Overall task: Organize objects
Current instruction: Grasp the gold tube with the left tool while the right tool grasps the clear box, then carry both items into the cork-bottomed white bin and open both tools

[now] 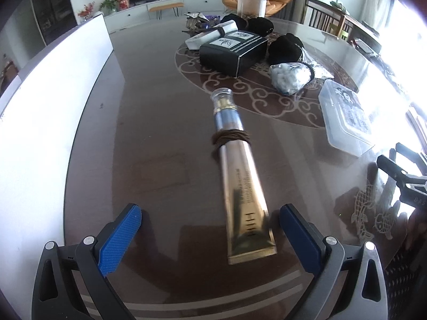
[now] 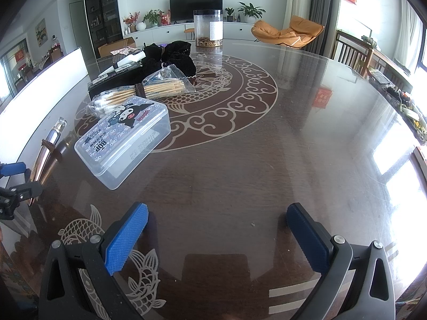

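Note:
A long gold tube (image 1: 244, 189) with a clear cap and a brown hair tie round it lies on the dark table, its flat end between my left gripper's (image 1: 210, 221) open blue fingers, nearer the right one. It also shows at the left edge of the right wrist view (image 2: 46, 152). My right gripper (image 2: 217, 220) is open and empty above bare table. A clear plastic box (image 2: 125, 144) with a cartoon label lies ahead-left of it, also in the left wrist view (image 1: 344, 120). A bag of cotton swabs (image 2: 138, 92) lies beyond the box.
A black box (image 1: 232, 50), a white tube (image 1: 213, 34), black fabric items (image 1: 284, 46) and a clear jar (image 2: 208, 28) sit further back. A white board (image 1: 53, 101) stands along the table's left side. The table (image 2: 307, 133) stretches to the right.

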Action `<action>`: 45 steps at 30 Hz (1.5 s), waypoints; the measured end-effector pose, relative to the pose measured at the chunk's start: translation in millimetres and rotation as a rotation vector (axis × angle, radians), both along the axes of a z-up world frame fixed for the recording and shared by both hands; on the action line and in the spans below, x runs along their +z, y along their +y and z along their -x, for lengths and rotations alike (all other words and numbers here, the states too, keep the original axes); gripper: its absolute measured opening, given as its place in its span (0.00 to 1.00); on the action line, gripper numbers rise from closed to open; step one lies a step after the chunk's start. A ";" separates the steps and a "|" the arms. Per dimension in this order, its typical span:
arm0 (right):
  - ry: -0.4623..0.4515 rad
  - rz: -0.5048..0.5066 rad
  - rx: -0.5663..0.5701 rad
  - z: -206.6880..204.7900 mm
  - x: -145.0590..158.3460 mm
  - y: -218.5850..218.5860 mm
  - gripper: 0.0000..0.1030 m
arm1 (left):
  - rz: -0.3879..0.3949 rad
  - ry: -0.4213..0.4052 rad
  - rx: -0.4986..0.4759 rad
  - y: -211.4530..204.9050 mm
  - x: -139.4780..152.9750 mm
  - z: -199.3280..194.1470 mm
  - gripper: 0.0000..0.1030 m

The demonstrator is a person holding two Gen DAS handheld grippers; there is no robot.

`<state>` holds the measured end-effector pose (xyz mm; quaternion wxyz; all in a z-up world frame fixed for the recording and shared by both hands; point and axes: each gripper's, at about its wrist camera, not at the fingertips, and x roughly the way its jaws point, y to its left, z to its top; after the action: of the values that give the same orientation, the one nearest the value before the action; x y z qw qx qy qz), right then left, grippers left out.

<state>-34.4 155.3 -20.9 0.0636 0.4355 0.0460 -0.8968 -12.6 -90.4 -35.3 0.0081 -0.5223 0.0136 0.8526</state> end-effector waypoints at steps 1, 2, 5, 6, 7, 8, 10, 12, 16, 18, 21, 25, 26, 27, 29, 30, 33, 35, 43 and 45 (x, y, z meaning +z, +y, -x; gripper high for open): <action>0.000 0.000 0.000 0.0 0.1 0.0 1.00 | 0.000 -0.008 -0.004 -1.1 -0.6 4.9 1.00; 0.000 0.000 0.000 0.1 -0.1 -0.1 1.00 | 0.002 -0.026 -0.001 -2.2 -0.1 15.1 1.00; 0.000 0.000 0.000 -0.7 0.6 0.3 1.00 | 0.012 -0.075 0.039 -0.9 1.6 38.3 1.00; 0.000 0.000 0.000 -0.4 0.5 0.2 1.00 | 0.010 -0.083 0.044 0.5 1.4 42.3 1.00; 0.000 0.000 0.000 -0.4 0.5 0.2 1.00 | 0.007 -0.077 0.039 4.1 2.3 46.3 0.91; -0.001 0.000 0.001 -0.4 0.6 0.4 1.00 | 0.008 -0.032 0.008 11.7 7.0 45.8 0.60; -0.003 0.005 0.005 -0.4 1.3 1.1 1.00 | 0.018 0.001 -0.044 24.4 12.1 43.6 0.25; 0.000 0.007 0.011 -1.4 2.0 1.5 1.00 | -0.011 0.018 -0.045 27.4 11.0 39.6 0.24; -0.117 0.040 -0.099 1.2 9.7 7.5 0.96 | -0.073 0.079 -0.033 15.5 10.1 25.2 0.24; -0.142 0.255 -0.146 1.1 27.4 10.2 0.96 | -0.064 0.120 -0.027 11.0 12.0 18.5 0.24; -0.117 0.362 -0.064 21.7 54.3 -30.9 0.96 | -0.068 0.173 -0.012 4.0 17.8 10.2 0.24; -0.231 0.190 -0.043 70.4 31.4 -89.5 0.79 | -0.103 0.222 0.016 -8.0 27.8 0.2 0.24; -0.243 0.176 -0.043 73.6 25.3 -93.9 0.67 | -0.108 0.235 0.020 -9.1 33.9 -21.1 0.24; -0.239 0.188 -0.036 74.6 20.3 -96.4 0.63 | -0.110 0.257 0.024 -12.0 37.9 -26.2 0.24; -0.211 0.203 -0.041 66.4 16.7 -91.0 0.63 | -0.123 0.300 0.025 -18.2 46.5 -39.7 0.24; -0.197 0.192 -0.045 58.9 16.7 -88.3 0.63 | -0.134 0.316 0.023 -19.9 49.8 -45.2 0.24; -0.144 0.199 -0.014 28.7 32.9 -77.6 0.63 | -0.161 0.367 0.013 -25.3 62.3 -56.9 0.24; -0.117 0.201 0.007 16.2 51.1 -73.6 0.63 | -0.183 0.392 0.019 -32.1 71.3 -63.2 0.24; -0.074 0.256 0.183 4.0 99.7 -128.3 0.63 | -0.207 0.543 0.177 -113.4 149.2 -100.9 0.24; -0.045 0.300 0.265 -0.3 119.4 -160.7 0.63 | -0.153 0.564 0.234 -140.7 164.0 -107.2 0.24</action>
<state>-34.2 -5.4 98.5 0.2465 0.4311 -0.0327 -0.8674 94.5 -231.2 128.7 -0.0551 -0.2613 -0.1092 0.9575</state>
